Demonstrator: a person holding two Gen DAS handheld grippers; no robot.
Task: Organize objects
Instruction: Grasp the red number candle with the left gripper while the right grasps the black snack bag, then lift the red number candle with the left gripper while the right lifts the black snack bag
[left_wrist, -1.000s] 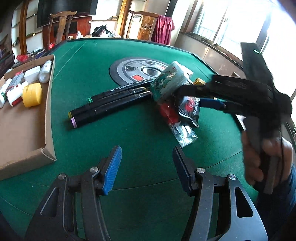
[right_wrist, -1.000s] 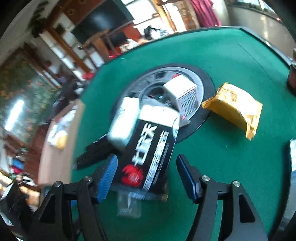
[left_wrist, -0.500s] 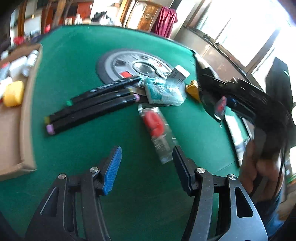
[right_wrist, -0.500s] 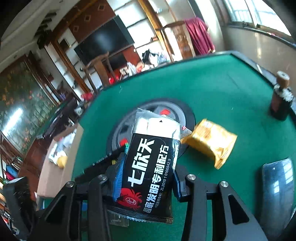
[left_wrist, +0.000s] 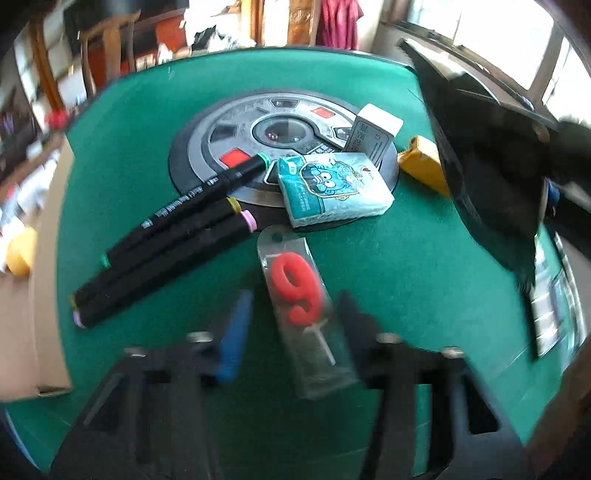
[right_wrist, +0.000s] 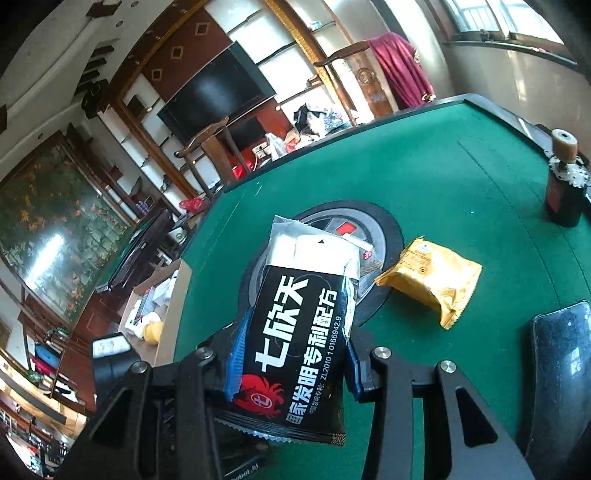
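Note:
In the left wrist view, a clear packet with a red "9" candle (left_wrist: 299, 291) lies on the green table. My left gripper (left_wrist: 291, 332) straddles its near end. Its jaws are closing, and the blue left pad (left_wrist: 232, 332) still stands apart from the packet. Three black markers (left_wrist: 177, 236) lie to the left, a teal tissue pack (left_wrist: 332, 188) beyond. My right gripper (right_wrist: 291, 354) is shut on a black sachet with white lettering (right_wrist: 303, 325), held above the table. It looms as a dark shape (left_wrist: 491, 177) in the left wrist view.
A round grey dial (left_wrist: 280, 129) sits mid-table with a white box (left_wrist: 373, 136) on its edge. A yellow packet (right_wrist: 428, 277) lies right of it. A cardboard tray (left_wrist: 44, 258) with small items is at the left. A dark bottle (right_wrist: 563, 188) stands far right.
My left gripper moved forward over the candle packet and its jaws narrowed. My right gripper closed on the black sachet and lifted it off the pile.

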